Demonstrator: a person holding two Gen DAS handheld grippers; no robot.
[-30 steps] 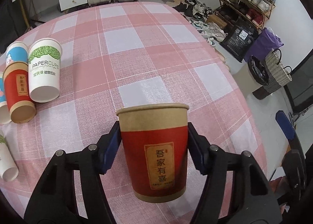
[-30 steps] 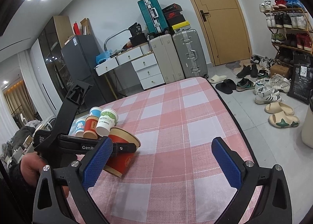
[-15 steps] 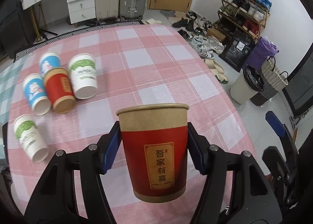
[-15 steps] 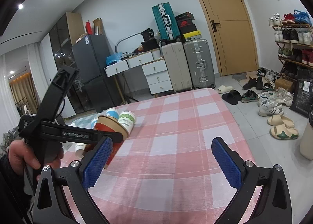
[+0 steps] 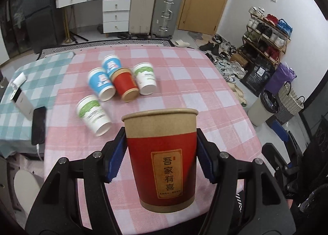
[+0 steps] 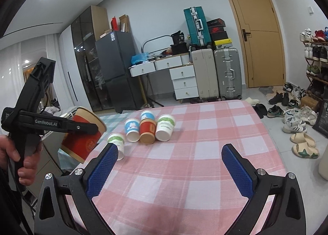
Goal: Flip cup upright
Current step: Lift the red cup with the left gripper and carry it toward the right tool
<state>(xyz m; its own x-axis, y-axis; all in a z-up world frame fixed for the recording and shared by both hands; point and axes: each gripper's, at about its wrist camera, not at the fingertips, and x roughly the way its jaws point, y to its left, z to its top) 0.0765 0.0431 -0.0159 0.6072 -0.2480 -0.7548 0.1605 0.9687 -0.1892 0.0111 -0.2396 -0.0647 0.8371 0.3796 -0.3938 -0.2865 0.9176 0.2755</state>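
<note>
Cup point(image 5: 162, 159), tapered red-and-kraft paper, sits clamped between left tool's point(image 5: 160, 161) ribbed blue pads.

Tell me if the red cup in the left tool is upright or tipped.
Roughly upright but off the table: the red cup sits rim up between the left tool's pads; the right wrist view shows it somewhat tilted.

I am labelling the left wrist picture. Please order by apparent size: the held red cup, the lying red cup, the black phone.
1. Held red cup, largest, though it is nearest the camera.
2. Black phone.
3. Lying red cup; close to the phone, so this order is unsure.
</note>
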